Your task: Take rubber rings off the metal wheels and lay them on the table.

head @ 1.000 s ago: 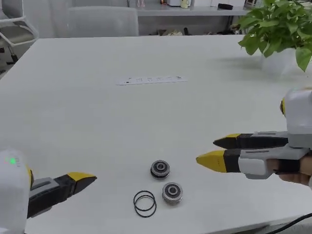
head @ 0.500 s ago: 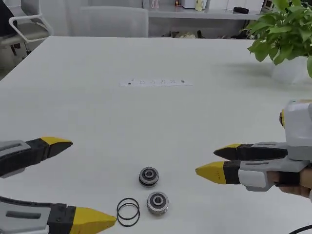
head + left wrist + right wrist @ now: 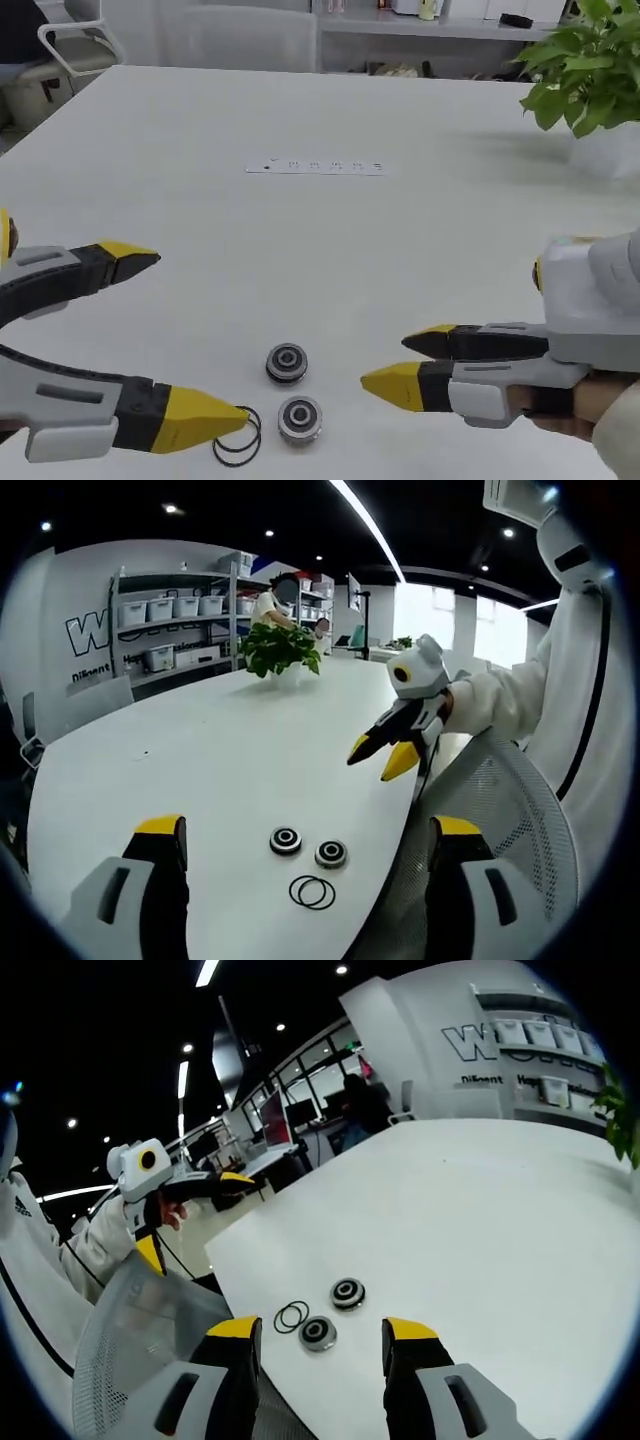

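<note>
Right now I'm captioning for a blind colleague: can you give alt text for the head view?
Two metal wheels and two loose black rubber rings lie on a white table, between the wide-open left tool and the open right tool. A potted plant stands far right.

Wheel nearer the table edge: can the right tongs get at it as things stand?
Probably yes. The right tongs stand open with bare table between them and that wheel. The other wheel sits farther back and the rubber rings lie on the wheel's opposite side, so neither blocks the approach.
</note>
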`<state>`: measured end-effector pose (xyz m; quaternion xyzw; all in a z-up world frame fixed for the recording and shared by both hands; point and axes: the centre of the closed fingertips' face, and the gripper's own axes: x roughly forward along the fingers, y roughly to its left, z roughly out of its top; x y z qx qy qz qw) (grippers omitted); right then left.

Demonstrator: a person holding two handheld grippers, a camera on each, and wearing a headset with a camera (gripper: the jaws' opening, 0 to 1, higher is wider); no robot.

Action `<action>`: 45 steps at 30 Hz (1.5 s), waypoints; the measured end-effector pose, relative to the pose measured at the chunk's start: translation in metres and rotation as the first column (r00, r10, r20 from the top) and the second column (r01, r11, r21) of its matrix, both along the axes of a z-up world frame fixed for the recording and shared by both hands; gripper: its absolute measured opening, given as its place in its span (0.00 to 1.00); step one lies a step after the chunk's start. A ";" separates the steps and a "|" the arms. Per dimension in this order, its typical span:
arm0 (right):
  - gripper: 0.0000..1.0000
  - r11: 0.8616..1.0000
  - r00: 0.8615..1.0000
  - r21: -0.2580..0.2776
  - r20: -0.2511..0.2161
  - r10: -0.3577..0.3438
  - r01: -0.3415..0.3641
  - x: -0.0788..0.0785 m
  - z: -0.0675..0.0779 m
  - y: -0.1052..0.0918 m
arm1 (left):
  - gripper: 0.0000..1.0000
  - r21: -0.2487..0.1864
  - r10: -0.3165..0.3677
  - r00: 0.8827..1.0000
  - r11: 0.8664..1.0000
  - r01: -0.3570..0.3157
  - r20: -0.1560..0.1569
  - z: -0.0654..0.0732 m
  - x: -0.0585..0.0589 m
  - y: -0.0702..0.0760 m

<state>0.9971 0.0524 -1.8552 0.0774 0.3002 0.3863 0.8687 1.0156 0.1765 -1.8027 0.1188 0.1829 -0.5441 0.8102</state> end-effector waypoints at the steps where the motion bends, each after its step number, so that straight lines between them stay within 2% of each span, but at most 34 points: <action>1: 0.47 1.000 1.000 0.001 0.000 0.002 -0.002 0.000 0.000 -0.002 | 0.99 0.002 0.005 1.000 1.000 -0.005 0.000 0.000 0.000 0.000; 4: 0.47 1.000 1.000 0.006 -0.005 0.008 -0.008 -0.001 -0.001 -0.006 | 0.99 0.001 0.017 1.000 1.000 -0.017 -0.005 0.002 0.000 -0.001; 9: 0.49 1.000 1.000 -0.007 0.004 0.012 -0.011 0.002 -0.005 -0.003 | 0.99 0.012 -0.039 0.999 0.999 0.039 -0.012 0.003 -0.001 -0.004; 13: 0.49 1.000 0.999 0.017 0.038 0.000 -0.001 0.010 0.002 0.002 | 0.99 0.018 -0.043 0.999 0.999 0.043 -0.007 0.003 0.016 -0.007; 18: 0.48 1.000 0.998 -0.005 0.056 -0.002 0.002 0.019 0.006 0.008 | 0.97 0.026 -0.100 0.994 0.995 0.100 0.034 0.011 0.023 -0.013; 20: 0.49 1.000 0.997 -0.006 0.075 -0.008 0.009 0.025 0.013 0.009 | 0.96 0.009 -0.114 0.992 0.993 0.114 0.056 0.017 0.028 -0.014; 23: 0.49 1.000 0.994 -0.007 0.106 -0.024 0.025 0.034 0.022 0.011 | 0.96 -0.007 -0.128 0.989 0.992 0.129 0.067 0.023 0.034 -0.015; 27: 0.49 0.999 0.988 -0.003 0.151 -0.037 0.038 0.046 0.036 0.014 | 0.92 0.018 -0.181 0.980 0.983 0.180 0.088 0.028 0.040 -0.013; 30: 0.49 0.999 0.983 -0.005 0.179 -0.041 0.043 0.054 0.045 0.019 | 0.88 0.021 -0.204 0.974 0.979 0.203 0.099 0.032 0.044 -0.013; 34: 0.50 0.999 0.971 -0.041 0.237 -0.023 0.034 0.064 0.057 0.030 | 0.88 0.020 -0.235 0.964 0.972 0.234 0.121 0.037 0.048 -0.013; 37: 0.49 0.998 0.968 -0.055 0.249 -0.018 0.033 0.067 0.058 0.037 | 0.87 0.022 -0.250 0.960 0.968 0.249 0.131 0.040 0.051 -0.012; 42: 0.48 0.998 0.966 -0.044 0.254 -0.037 0.049 0.071 0.055 0.043 | 0.83 0.027 -0.280 0.947 0.960 0.280 0.157 0.046 0.053 -0.006; 45: 0.47 0.993 0.967 -0.103 0.253 -0.034 0.062 0.077 0.047 0.038 | 0.80 0.010 -0.265 0.952 0.964 0.267 0.151 0.046 0.059 -0.004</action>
